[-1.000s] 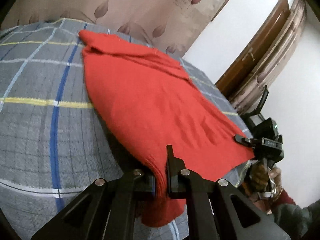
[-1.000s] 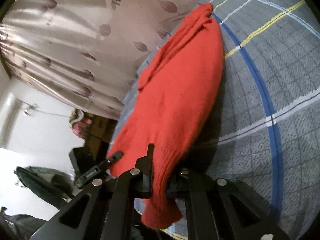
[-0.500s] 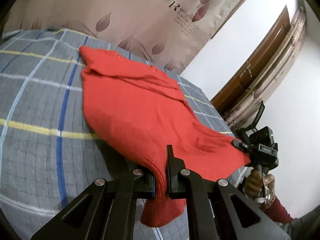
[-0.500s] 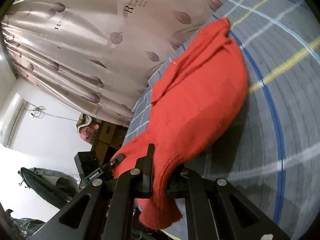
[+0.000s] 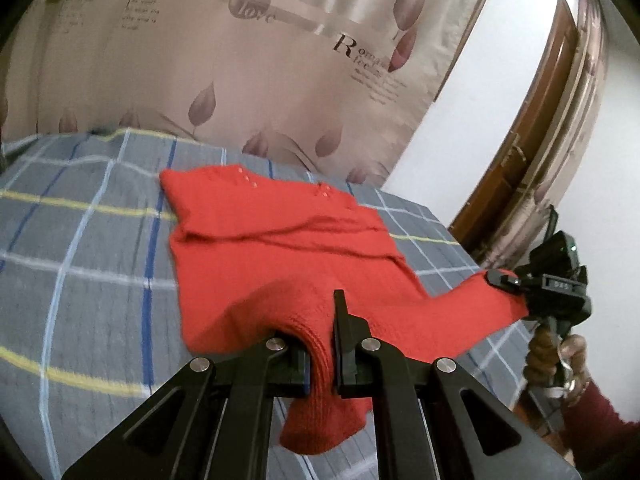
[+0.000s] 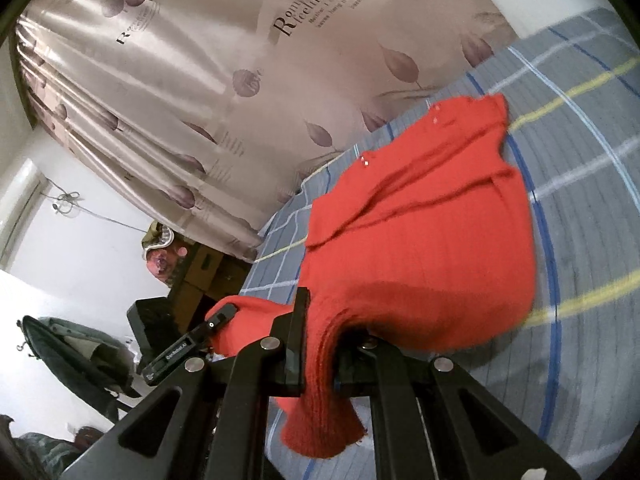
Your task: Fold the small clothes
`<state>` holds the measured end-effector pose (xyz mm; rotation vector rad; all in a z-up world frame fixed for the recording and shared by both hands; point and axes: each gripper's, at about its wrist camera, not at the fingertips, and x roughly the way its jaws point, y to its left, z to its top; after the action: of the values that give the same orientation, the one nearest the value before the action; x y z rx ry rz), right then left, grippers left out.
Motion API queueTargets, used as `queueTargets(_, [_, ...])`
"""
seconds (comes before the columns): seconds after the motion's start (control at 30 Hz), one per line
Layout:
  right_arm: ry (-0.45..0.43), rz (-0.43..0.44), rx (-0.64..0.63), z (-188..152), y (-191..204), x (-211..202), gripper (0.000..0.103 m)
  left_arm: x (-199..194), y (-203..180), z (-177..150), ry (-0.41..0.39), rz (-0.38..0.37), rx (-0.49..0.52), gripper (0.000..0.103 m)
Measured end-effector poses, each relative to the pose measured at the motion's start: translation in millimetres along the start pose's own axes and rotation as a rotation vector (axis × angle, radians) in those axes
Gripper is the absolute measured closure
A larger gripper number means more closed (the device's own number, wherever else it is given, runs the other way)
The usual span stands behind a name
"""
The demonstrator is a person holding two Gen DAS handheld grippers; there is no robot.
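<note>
Over the bed (image 5: 80,280) we clamp the red sweater (image 5: 280,264) hem in left claw (image 5: 322,354) and right claw (image 6: 320,354), raising it to fold

red sweater (image 5: 280,264): 1 | tools: 2 | bed (image 5: 80,280): 1 | curtain (image 5: 240,60): 1

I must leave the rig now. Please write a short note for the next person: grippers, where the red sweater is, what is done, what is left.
Left gripper: shut on one near corner of the red sweater.
Right gripper: shut on the other near corner.
Sweater: near edge lifted off the plaid bed cover; far part, with the collar, lies flat on the bed.
Done: both corners gripped and raised.
Left: probably carry the near edge over to the far part, lay it down, release, finish folding.
</note>
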<state>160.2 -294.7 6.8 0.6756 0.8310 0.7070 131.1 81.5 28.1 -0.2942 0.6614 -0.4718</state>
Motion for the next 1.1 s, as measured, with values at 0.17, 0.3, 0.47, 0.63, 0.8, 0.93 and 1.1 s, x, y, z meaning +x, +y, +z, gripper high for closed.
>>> queueTargets(0.17, [0.003,-0.038,-0.039,28,2,12,0.095,17,4,22,-0.025,0.048,0.018,0.095])
queueTargets(0.3, [-0.002,-0.056,-0.056,48,0,21,0.095,33,6,36,-0.038,0.088,0.050,0.095])
queueTargets(0.47, [-0.004,-0.069,-0.049,66,-13,34,0.095,52,11,49,-0.039,0.115,0.060,0.095])
queueTargets(0.63, [-0.002,-0.077,-0.032,82,-25,46,0.095,70,21,60,-0.030,0.131,0.040,0.095])
queueTargets(0.8, [0.010,-0.088,-0.015,97,-37,63,0.095,86,31,69,-0.021,0.146,0.024,0.095])
queueTargets(0.93, [0.014,-0.092,0.003,106,-49,73,0.095,99,39,75,-0.014,0.159,0.011,0.095])
queueTargets(1.1, [0.016,-0.097,0.023,116,-62,83,0.095,116,51,82,-0.005,0.173,-0.009,0.095])
